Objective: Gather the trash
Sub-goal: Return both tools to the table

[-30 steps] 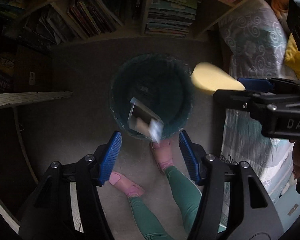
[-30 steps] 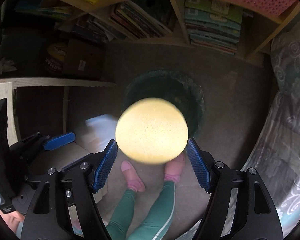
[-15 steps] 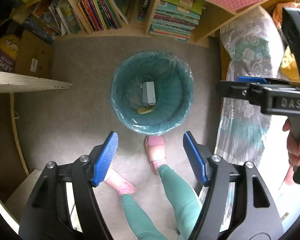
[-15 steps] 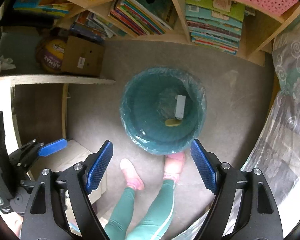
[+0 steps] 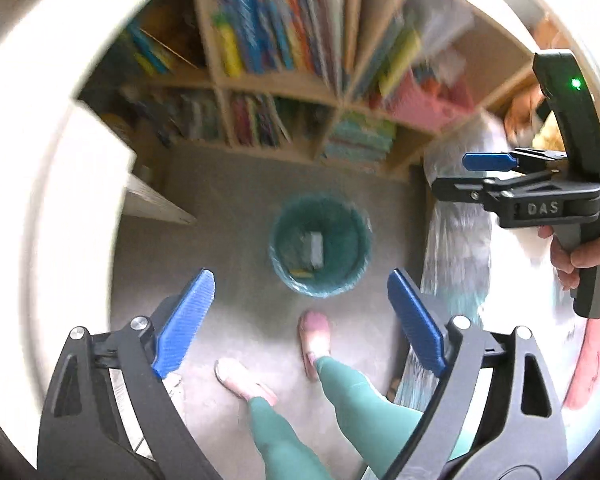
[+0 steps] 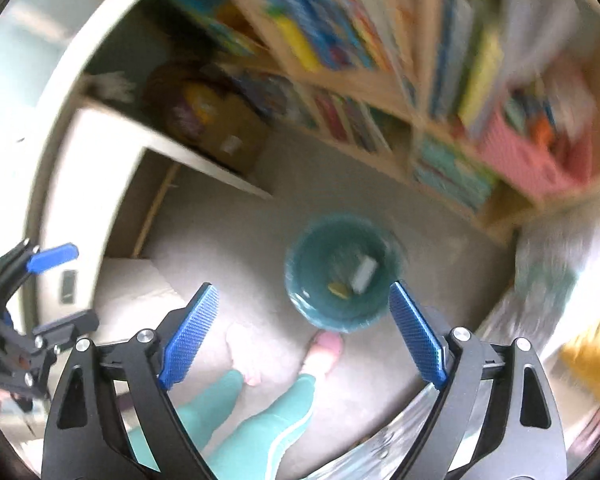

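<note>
Left gripper (image 5: 300, 312): jaws stand wide apart and have just been opening, nothing between the 2 blue pads, only floor and bin far below them. It also pokes into the right wrist view at about 9 o'clock (image 6: 56, 288).

Right gripper (image 6: 303, 324): same deal, jaws spread wide and just been opening, nothing in the gap. In the left wrist view it sits at about 3 o'clock (image 5: 487, 176), side-on, with a hand (image 5: 583, 256) wrapped round its handle and a green light glowing on top.

Trash bin (image 5: 319, 276): round, lined with a teal bag, standing on the grey floor (image 5: 228, 216). It lands just above the middle of both views, pretty blurry (image 6: 300, 300).

Trash: 2 bits lie down in the bin. A pale grey box (image 5: 313, 246) rests on the bottom, and a small yellow piece (image 5: 301, 273) lies just beside it, toward 7 o'clock. The right wrist view shows the same pair, box (image 6: 364, 274) and yellow piece (image 6: 337, 289).

Person: green leggings (image 5: 363, 400) and pink slippers (image 5: 315, 334), feet planted just on the 6 o'clock side of the bin.

Bookshelf (image 5: 284, 80): wooden cubbies packed with books, running across the 12 o'clock end, all smeared by motion. A pink basket (image 6: 535, 160) sits in 1 cubby toward 2 o'clock.

Bed cover (image 5: 455, 236): patterned fabric hangs at 3 o'clock of the bin.

Cardboard box (image 6: 236, 140): tucked under a white board at 10 o'clock.
</note>
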{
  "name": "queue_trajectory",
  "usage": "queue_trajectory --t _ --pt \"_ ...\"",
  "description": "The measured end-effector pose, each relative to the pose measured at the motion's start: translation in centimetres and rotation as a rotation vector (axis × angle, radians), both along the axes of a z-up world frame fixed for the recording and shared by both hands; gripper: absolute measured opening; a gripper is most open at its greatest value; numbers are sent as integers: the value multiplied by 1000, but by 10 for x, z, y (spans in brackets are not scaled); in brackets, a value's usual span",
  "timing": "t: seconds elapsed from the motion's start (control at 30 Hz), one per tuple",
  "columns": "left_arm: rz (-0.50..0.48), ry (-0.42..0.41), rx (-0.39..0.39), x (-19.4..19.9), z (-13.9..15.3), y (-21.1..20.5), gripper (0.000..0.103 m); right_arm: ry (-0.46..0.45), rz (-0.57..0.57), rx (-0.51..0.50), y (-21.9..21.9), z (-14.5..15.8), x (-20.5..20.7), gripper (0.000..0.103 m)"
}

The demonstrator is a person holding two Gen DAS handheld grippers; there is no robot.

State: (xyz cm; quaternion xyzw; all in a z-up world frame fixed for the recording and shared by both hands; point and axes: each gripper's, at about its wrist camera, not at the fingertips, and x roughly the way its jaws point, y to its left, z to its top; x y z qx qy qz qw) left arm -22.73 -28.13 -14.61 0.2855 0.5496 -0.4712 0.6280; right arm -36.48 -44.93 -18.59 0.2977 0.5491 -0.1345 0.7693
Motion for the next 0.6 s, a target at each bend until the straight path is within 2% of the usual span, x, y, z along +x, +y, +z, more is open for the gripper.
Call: queue_trajectory --t 0.17,0.33,0.6 --pt "156 -61 -76 39 59 47 90 -127 178 -62 33 79 57 88" --pt "329 -149 -99 83 97 114 90 -212 347 -101 79 130 120 89" --pt "579 -239 -83 155 117 233 90 -272 568 -138 169 162 211 90"
